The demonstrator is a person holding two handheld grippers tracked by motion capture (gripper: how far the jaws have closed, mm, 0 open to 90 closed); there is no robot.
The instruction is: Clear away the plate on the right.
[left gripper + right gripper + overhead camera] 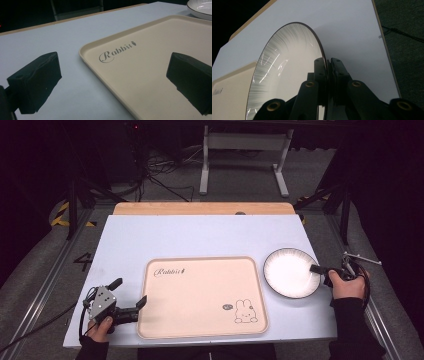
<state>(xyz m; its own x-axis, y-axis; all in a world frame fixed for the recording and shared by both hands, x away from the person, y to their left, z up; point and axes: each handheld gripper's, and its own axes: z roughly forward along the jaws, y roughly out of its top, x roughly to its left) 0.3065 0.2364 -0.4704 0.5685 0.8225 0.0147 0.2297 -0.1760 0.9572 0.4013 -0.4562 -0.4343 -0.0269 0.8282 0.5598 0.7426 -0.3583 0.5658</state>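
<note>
Everything here sits around the beige tray (202,297), which lies flat in the middle of the pale table (200,235) with its long side toward the person. It is bare inside apart from a small rabbit drawing (245,311) at its near right corner and the word "Rabbit" (169,271) printed at its far left corner.

Nearest to the person, at the tray's near left corner, the left gripper (131,296) is held in the left hand (100,327). Its jaws stand wide apart with nothing between them: one hangs over the bare table just outside the tray's left edge, the other over the tray's left rim. In the left gripper view the two black jaws frame that same rim (105,75), one on each side of it, and neither is seen touching the tray.

A little farther out, off the tray's right edge, lies the plate (291,272), white with a dark streaked rim. It rests on the table just beside the tray's far right corner, close to it but apart. The right gripper (320,269), held in the right hand (347,285), comes in from the plate's right side. In the right gripper view its jaws are clamped tight on the plate's rim (323,53), one above and one beneath the edge.

Beyond the tray, a strip of wood (202,208) runs along the table's far edge, and past that stand a white metal frame (245,157) and some loose cables (160,172) on the dark floor.
</note>
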